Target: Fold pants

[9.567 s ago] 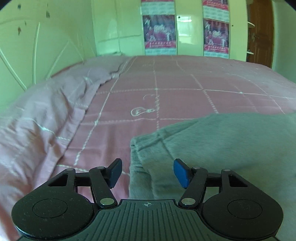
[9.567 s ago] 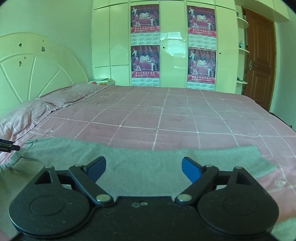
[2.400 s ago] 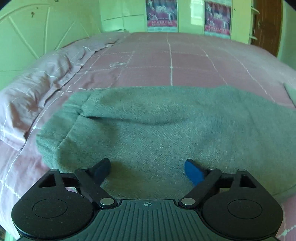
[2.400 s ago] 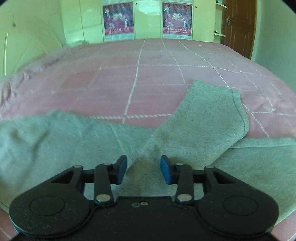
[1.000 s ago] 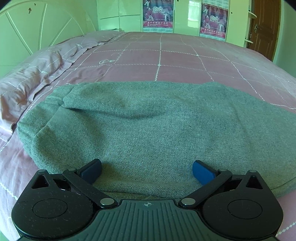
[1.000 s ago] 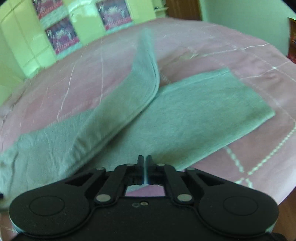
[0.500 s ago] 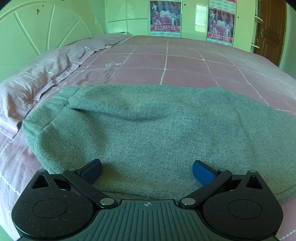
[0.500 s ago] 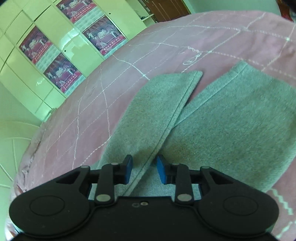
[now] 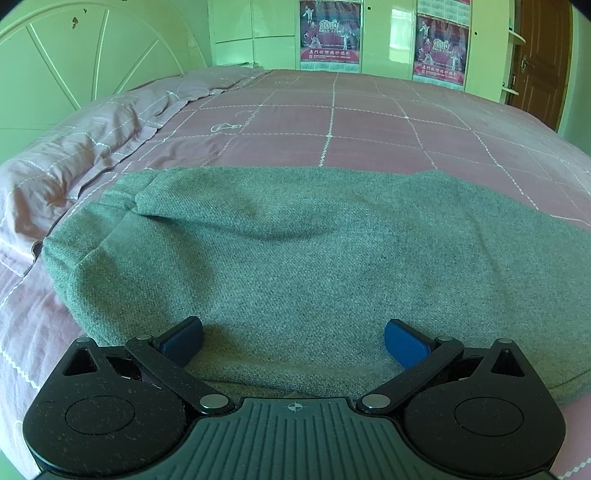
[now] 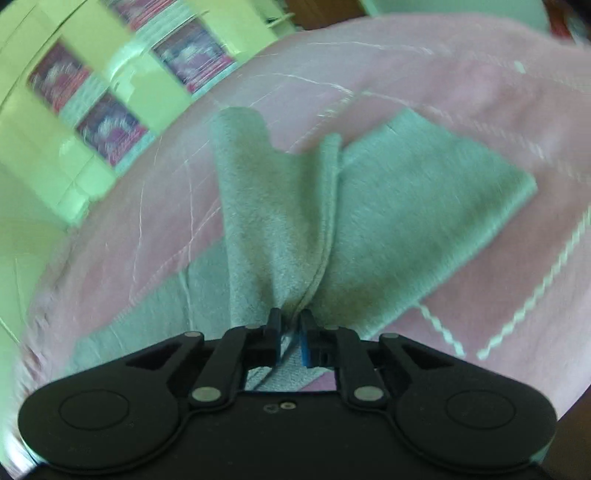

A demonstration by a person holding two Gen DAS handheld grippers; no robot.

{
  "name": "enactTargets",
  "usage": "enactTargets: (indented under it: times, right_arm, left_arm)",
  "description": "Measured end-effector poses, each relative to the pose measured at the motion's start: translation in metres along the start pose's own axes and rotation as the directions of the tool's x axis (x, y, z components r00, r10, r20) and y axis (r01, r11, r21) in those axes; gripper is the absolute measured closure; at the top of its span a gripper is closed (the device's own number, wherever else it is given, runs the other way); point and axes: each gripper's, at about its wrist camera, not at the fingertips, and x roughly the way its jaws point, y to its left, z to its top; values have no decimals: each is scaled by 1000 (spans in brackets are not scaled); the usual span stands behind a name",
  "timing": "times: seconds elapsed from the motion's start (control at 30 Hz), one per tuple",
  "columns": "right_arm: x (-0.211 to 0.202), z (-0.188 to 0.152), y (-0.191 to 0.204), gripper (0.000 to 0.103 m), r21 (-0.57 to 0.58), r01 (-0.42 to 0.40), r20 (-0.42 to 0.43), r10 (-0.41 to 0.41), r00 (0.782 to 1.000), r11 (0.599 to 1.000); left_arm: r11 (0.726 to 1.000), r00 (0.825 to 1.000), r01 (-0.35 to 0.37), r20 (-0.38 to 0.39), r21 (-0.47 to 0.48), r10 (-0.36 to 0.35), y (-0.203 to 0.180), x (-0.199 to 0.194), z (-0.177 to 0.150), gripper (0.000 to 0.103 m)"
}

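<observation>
The left gripper (image 9: 293,338) sits at the bottom of the frame with its blue-tipped fingers (image 9: 404,345) spread wide, nothing between them but the grey pants (image 9: 314,258) lying below. The pants spread across the middle of the frame on a pink checked bed (image 9: 369,122), with a soft crease running across the cloth at centre left. A rumpled pillow (image 9: 74,162) lies at the left, a white headboard (image 9: 85,55) at the upper left, two posters (image 9: 330,33) on the cupboards at the top, and a brown door (image 9: 539,55) at the upper right.

Grey knit fleece pants (image 9: 303,251) lie across near edge of pink checked bed (image 9: 369,122). Crumpled pink pillow (image 9: 74,155) at left, headboard behind it. Poster-covered wardrobe (image 9: 369,37) beyond far edge. One leg (image 10: 258,206) lifted, angled left of other.
</observation>
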Motion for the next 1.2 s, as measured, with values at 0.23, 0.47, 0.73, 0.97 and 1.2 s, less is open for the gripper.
enactTargets:
  times: [0.23, 0.47, 0.73, 0.97, 1.2]
  right_arm:
    - [12, 28, -28, 78, 133, -19, 95, 6, 995, 991]
    - [53, 54, -29, 83, 117, -38, 51, 33, 998, 992]
    - [-41, 54, 13, 103, -73, -62, 277, 80, 958, 995]
    - [-47, 28, -71, 97, 129, 67, 100, -80, 992, 989]
    - [-47, 30, -77, 91, 179, 103, 115, -124, 986, 978]
  left_arm:
    - [1000, 1000, 6, -2, -4, -6, 1, 3, 0, 0]
    - [1000, 1000, 6, -5, 0, -6, 2, 3, 0, 0]
    - [1000, 1000, 6, -6, 1, -6, 1, 3, 0, 0]
    - [1000, 1000, 8, -4, 0, -8, 2, 3, 0, 0]
    - [1000, 1000, 11, -4, 1, -11, 3, 3, 0, 0]
